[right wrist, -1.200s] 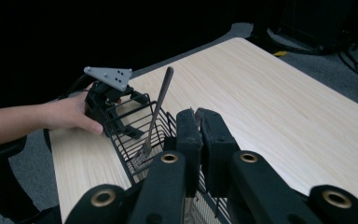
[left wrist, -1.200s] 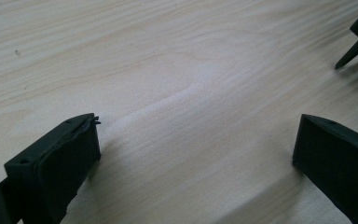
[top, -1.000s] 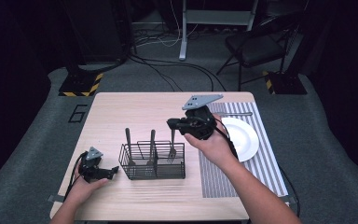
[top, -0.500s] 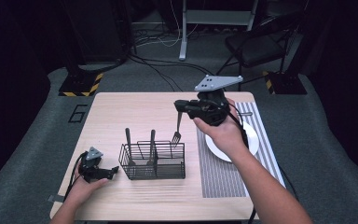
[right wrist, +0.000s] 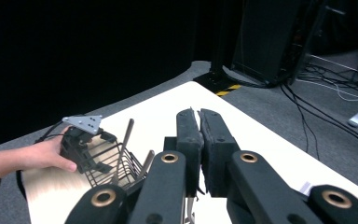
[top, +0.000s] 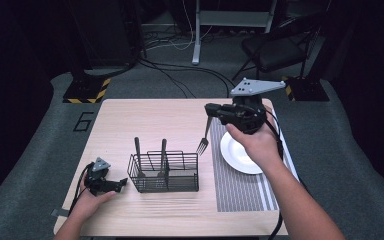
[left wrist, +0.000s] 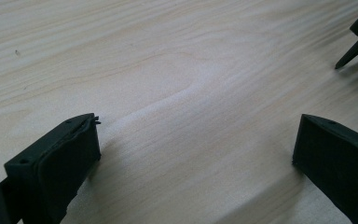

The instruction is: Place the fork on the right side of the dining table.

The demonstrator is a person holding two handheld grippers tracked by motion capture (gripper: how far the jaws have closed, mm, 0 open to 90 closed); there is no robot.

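Observation:
A metal fork (top: 204, 139) hangs tines-down from my right gripper (top: 211, 110), above the table between the black wire basket (top: 164, 172) and the white plate (top: 240, 152). In the right gripper view the jaws of that gripper (right wrist: 199, 114) are shut, and a sliver of the fork (right wrist: 189, 205) shows below them. Two utensils (top: 137, 150) stand handle-up in the basket. My left gripper (top: 121, 183) rests on the table left of the basket; its jaws (left wrist: 196, 140) stand wide open over bare wood.
The plate lies on a grey striped placemat (top: 245, 190) at the table's right side. A basket foot (left wrist: 356, 46) shows in the left gripper view. Beyond the table (top: 145, 115) are cables, a stand and a chair on the floor.
My right gripper has lifted the fork out of the basket and carried it up and to the right, toward the plate. The left gripper has stayed put.

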